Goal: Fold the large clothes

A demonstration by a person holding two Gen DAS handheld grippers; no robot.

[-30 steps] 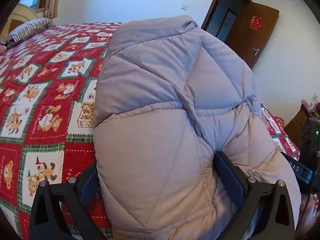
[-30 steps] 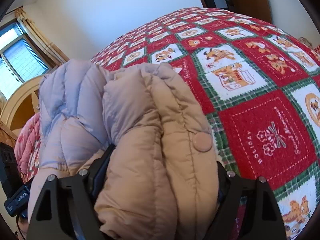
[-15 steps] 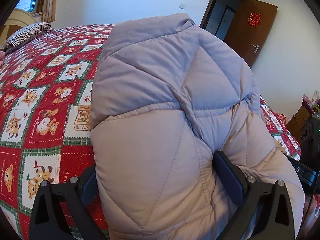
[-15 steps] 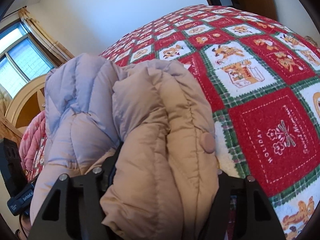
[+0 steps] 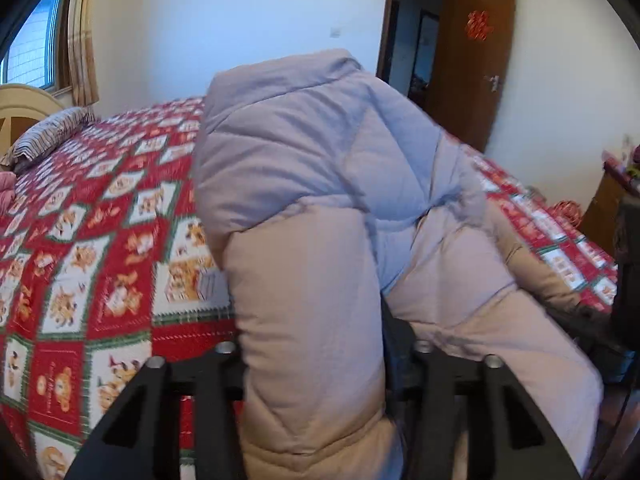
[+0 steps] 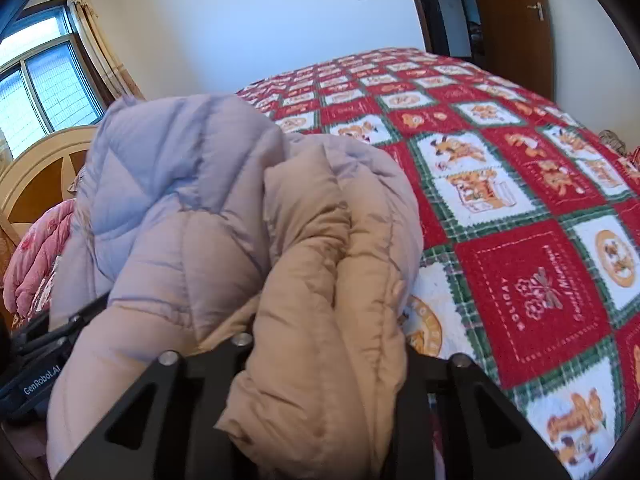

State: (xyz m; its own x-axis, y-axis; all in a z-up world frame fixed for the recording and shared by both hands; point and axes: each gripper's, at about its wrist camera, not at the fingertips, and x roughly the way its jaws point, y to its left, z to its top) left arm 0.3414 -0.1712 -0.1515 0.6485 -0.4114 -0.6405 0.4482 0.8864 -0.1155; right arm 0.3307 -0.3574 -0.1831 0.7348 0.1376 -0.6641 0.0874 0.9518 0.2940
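A puffy quilted jacket (image 5: 320,184), lilac on the upper part and beige-pink lower down, is bunched up and held above the bed. My left gripper (image 5: 316,356) is shut on a thick fold of its pink part. My right gripper (image 6: 320,360) is shut on a tan fold of the same jacket (image 6: 224,216). The jacket hides the fingertips of both grippers. The left gripper's body shows at the left edge of the right wrist view (image 6: 36,364).
The bed carries a red, white and green patchwork quilt (image 6: 520,208) with bear pictures. A striped pillow (image 5: 48,136) and a cream headboard (image 6: 40,172) lie at the head end. A pink blanket (image 6: 36,256) is bunched there. A brown door (image 5: 468,72) stands open beyond the bed.
Both grippers have closed tighter on the jacket folds and lifted. The jacket has bunched narrower and risen, and more of the room shows behind it.
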